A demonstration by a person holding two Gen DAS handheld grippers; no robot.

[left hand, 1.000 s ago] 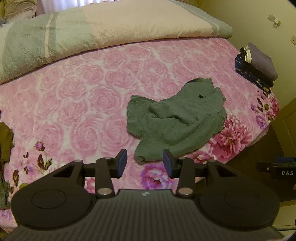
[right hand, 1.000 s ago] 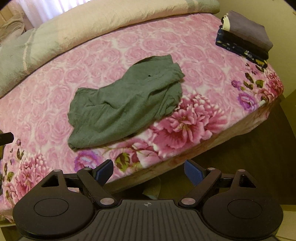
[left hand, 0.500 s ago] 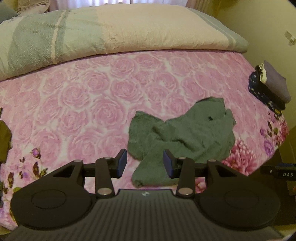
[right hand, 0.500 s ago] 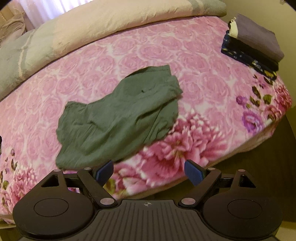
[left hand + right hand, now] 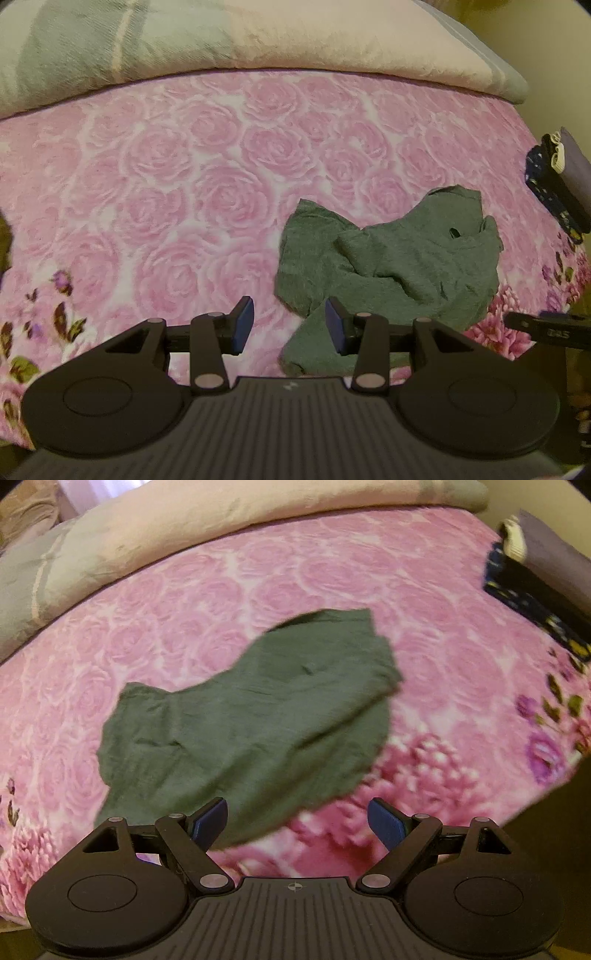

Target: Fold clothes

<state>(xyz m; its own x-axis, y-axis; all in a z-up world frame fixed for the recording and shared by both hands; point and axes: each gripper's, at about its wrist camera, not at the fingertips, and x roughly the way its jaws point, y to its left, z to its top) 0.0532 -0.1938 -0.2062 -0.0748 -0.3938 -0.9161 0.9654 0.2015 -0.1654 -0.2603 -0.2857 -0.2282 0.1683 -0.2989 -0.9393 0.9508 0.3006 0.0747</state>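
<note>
With the left gripper [image 5: 290, 325] part open and the right gripper [image 5: 297, 821] wide, both empty, treat the crumpled dark green knit garment [image 5: 251, 716] on the pink rose-print bedspread [image 5: 184, 177] as light and limp (grip its near hem corners).
</note>
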